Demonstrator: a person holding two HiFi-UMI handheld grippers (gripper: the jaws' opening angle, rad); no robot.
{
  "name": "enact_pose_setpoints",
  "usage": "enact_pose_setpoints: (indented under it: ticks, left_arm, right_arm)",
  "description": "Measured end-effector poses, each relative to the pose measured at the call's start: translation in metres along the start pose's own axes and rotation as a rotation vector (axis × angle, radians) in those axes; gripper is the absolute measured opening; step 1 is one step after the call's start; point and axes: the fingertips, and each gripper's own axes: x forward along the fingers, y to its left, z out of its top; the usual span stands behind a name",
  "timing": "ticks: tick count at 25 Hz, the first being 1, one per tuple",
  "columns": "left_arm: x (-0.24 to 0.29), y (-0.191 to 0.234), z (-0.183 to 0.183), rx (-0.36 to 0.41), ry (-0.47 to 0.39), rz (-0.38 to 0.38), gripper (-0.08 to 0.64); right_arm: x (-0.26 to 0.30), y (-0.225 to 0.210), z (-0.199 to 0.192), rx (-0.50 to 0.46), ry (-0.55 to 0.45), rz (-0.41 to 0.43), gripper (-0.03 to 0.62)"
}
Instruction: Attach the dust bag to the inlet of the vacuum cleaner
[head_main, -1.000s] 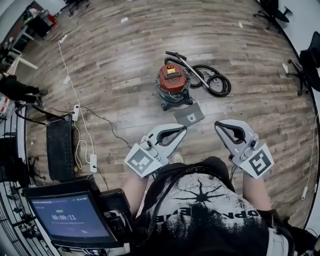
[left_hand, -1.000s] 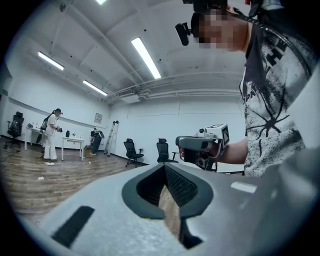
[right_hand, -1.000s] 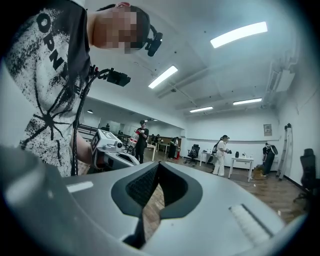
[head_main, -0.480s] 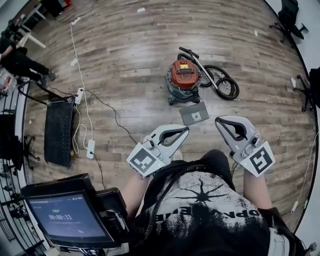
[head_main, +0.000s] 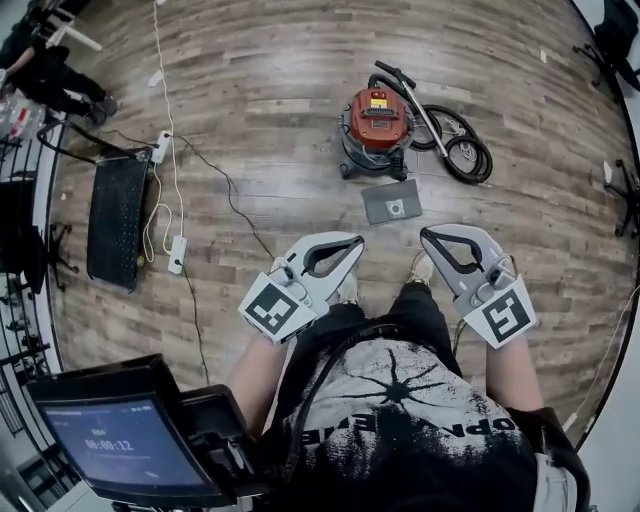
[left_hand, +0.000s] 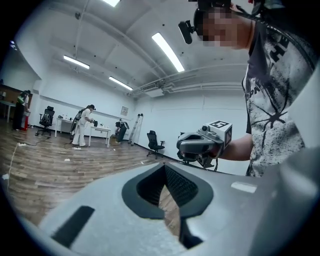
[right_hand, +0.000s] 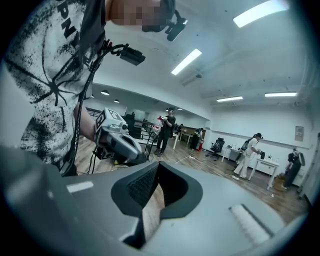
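Note:
A red and grey vacuum cleaner (head_main: 378, 125) stands on the wood floor ahead of me, its black hose (head_main: 462, 152) coiled at its right. The dust bag (head_main: 392, 203), a flat grey square with a round hole, lies on the floor just in front of it. My left gripper (head_main: 354, 241) and right gripper (head_main: 426, 235) hang in front of my body, short of the bag, both shut and empty. The left gripper view shows its own closed jaws (left_hand: 164, 167) and the right gripper (left_hand: 202, 146) beyond them. The right gripper view shows its closed jaws (right_hand: 157, 165) and the left gripper (right_hand: 118, 138).
White cables and a power strip (head_main: 177, 254) run along the floor at the left beside a black mat (head_main: 115, 215). A screen (head_main: 118, 442) sits at my lower left. Office chairs (left_hand: 154, 142), desks and other people (right_hand: 249, 155) stand far off in the room.
Both grippers have sunk a little and stay shut. In the head view the vacuum cleaner and the dust bag now sit further right and higher, and the left gripper has shifted slightly left.

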Motion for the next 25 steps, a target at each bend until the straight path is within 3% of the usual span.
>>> enact_pose_setpoints:
  ticks: [4,8,14,21,25]
  left_arm:
    - [0.01,0.004,-0.001,-0.026,0.026,0.03,0.002]
    - [0.049,0.02,-0.022,-0.063,0.081,0.061,0.002]
    - [0.089,0.046,-0.055,-0.045,0.104,0.064,0.002]
    - [0.129,0.083,-0.114,-0.014,0.112,-0.014,0.002]
    - [0.159,0.115,-0.179,-0.014,0.097,-0.052,0.002]
  right_arm:
    - [0.003,0.0,-0.043,-0.107,0.199,0.136,0.005]
    - [0.013,-0.029,-0.093,-0.11,0.237,0.195,0.005]
    - [0.026,-0.044,-0.186,-0.029,0.309,0.251,0.006]
    - [0.055,-0.048,-0.309,-0.055,0.454,0.28,0.097]
    - [0.078,-0.044,-0.419,-0.072,0.569,0.305,0.188]
